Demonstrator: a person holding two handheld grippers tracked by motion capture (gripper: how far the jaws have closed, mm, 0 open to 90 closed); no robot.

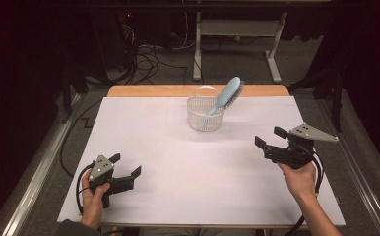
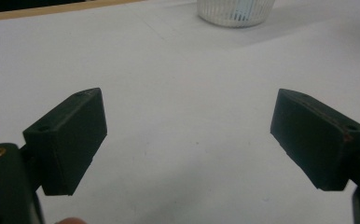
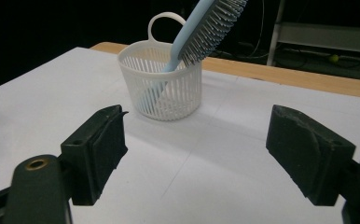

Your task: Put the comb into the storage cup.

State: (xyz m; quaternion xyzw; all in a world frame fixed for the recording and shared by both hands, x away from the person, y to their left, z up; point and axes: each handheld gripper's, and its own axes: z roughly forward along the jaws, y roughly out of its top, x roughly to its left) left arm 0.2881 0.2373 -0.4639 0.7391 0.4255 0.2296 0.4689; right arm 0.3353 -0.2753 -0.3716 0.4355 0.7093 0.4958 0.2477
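While both hands rest low on the table, left claw (image 1: pixel 127 165) and right claw (image 1: pixel 269 137) gape wide, well short of the basket (image 1: pixel 205 114)

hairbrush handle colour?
Light blue; the hairbrush stands handle-down in the white basket, clearest in the right gripper view.

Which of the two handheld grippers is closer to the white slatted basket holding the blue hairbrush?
The right gripper: it is raised at the table's right, nearer the white slatted basket than the left gripper by the near edge.
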